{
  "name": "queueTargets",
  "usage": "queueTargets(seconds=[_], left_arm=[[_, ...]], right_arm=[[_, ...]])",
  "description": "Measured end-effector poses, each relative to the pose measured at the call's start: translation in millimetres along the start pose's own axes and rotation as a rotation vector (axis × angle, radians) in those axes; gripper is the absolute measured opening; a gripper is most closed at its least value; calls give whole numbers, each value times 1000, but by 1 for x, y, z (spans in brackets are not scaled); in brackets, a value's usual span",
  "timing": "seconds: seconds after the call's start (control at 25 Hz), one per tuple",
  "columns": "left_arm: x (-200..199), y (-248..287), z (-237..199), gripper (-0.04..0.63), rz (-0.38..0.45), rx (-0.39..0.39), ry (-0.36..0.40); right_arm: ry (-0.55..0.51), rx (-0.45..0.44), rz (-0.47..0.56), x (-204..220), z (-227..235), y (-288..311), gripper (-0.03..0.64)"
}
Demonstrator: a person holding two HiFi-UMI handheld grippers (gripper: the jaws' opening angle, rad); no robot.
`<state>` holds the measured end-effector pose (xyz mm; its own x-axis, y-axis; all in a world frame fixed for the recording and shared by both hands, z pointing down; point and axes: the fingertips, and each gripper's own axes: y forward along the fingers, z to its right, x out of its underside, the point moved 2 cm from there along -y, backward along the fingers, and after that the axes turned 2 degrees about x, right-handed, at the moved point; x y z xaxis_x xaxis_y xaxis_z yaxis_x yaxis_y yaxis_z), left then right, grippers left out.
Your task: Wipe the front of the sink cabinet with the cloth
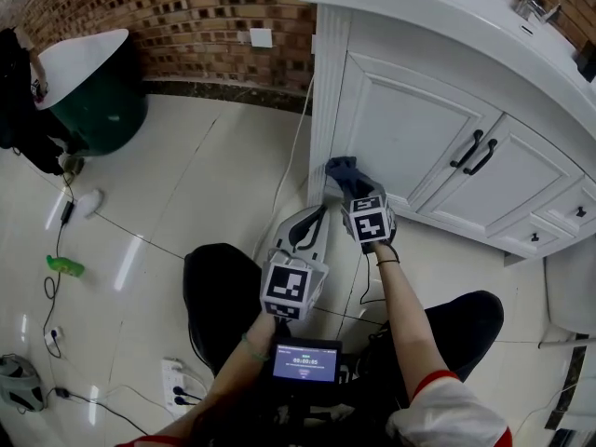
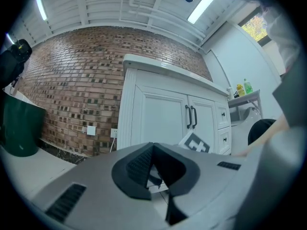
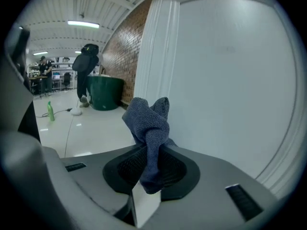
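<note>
The white sink cabinet (image 1: 419,128) stands at the upper right, two panelled doors with black handles (image 1: 473,152) on its front. My right gripper (image 1: 348,188) is shut on a blue-grey cloth (image 1: 342,169), which is bunched close against the left door's lower left corner, beside the fluted corner post. In the right gripper view the cloth (image 3: 148,121) sticks up from the shut right gripper (image 3: 151,162) close to the white panel (image 3: 225,80). My left gripper (image 1: 313,222) hangs lower left, off the cabinet, its jaws together and holding nothing. In its own view the left gripper (image 2: 153,159) faces the cabinet (image 2: 158,114).
A dark green tub (image 1: 98,96) with a white rim stands by the brick wall at far left, next to a person in black (image 1: 23,110). On the floor lie a green bottle (image 1: 65,266), cables and a power strip (image 1: 177,385). A white cord (image 1: 293,152) runs down beside the cabinet.
</note>
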<state>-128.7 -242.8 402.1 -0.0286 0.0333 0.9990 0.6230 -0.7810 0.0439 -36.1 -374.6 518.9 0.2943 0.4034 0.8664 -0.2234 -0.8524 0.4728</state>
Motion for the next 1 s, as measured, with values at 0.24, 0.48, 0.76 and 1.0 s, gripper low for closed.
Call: queueTargets(seconds=[0.24, 0.48, 0.76, 1.0], left_arm=[[-10, 3, 9, 20, 5, 33, -46], [-35, 4, 14, 20, 40, 46, 1], [-57, 2, 11, 20, 67, 44, 54], [-52, 3, 9, 20, 50, 39, 42]], right_arm=[[12, 57, 273, -132, 41, -99, 69], [15, 107, 461, -227, 78, -177, 69], [29, 153, 433, -226, 94, -180, 67], [86, 134, 313, -163, 90, -142, 67]])
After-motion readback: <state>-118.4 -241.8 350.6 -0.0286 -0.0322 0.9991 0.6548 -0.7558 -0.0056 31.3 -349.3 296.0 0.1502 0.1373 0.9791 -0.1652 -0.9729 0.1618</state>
